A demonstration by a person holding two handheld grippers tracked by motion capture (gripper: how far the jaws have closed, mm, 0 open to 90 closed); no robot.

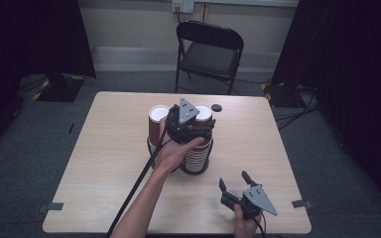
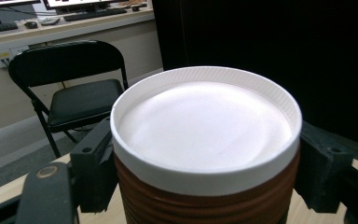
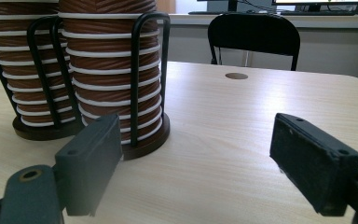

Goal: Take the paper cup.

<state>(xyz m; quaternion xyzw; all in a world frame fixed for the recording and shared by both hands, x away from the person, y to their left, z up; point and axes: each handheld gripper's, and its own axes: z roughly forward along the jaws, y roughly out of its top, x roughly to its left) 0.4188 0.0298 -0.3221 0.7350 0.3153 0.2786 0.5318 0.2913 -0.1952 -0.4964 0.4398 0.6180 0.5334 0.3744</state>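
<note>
Two stacks of ribbed brown paper cups stand in black wire holders at the table's middle, the left stack (image 1: 157, 121) and the right stack (image 1: 198, 158). My left gripper (image 1: 202, 129) is at the top of the right stack, shut on the top cup (image 1: 203, 113). In the left gripper view both pads (image 2: 93, 163) press on the brown wall of this cup (image 2: 205, 140) just under its white rim. My right gripper (image 1: 233, 179) rests low near the front right of the table, open with nothing between its pads (image 3: 314, 163). It faces the right stack (image 3: 112, 70) in its holder (image 3: 142, 93).
The light wooden table (image 1: 104, 163) has a small dark round hole (image 1: 217, 107) behind the stacks. A black folding chair (image 1: 208, 54) stands beyond the far edge. Dark curtains hang on both sides. Bare tabletop lies left and right of the holders.
</note>
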